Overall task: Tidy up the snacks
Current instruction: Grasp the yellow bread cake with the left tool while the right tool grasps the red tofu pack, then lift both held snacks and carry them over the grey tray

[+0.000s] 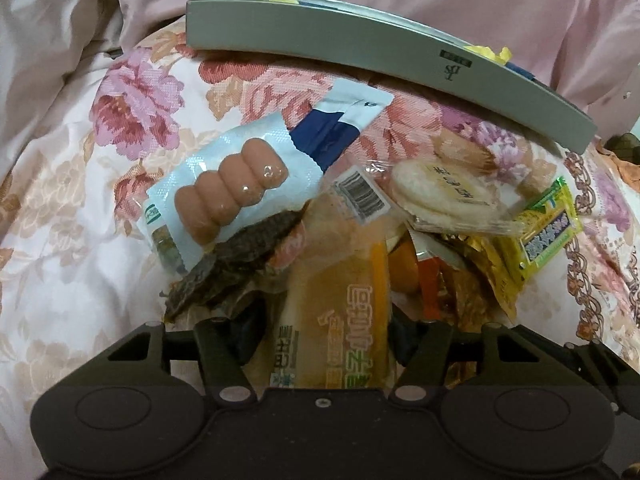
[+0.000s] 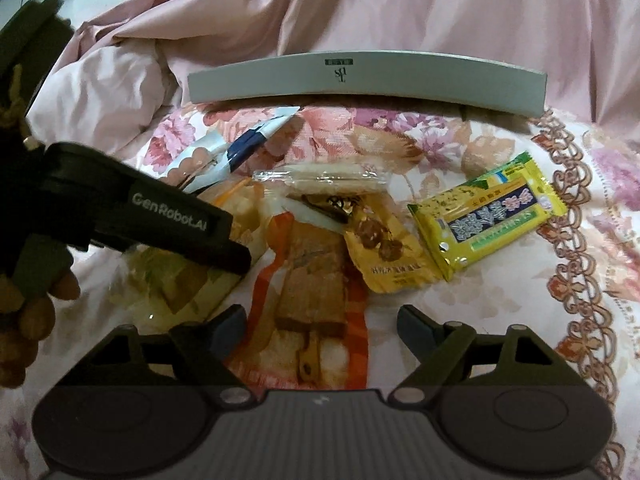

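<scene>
A pile of snack packets lies on a floral bedcover. My left gripper is open, its fingers on either side of a clear bread packet with orange and green print. Around that packet lie a sausage packet, a dark dried snack, a round rice cracker and a yellow packet. My right gripper is open just above an orange-edged packet of brown bars. The right wrist view also shows the left gripper from the side, low over the pile's left part.
A long grey box stands behind the pile, with yellow and blue items showing over its rim. Pink quilt folds rise behind it. A gold packet and the yellow packet lie right of centre. A hand holds the left gripper.
</scene>
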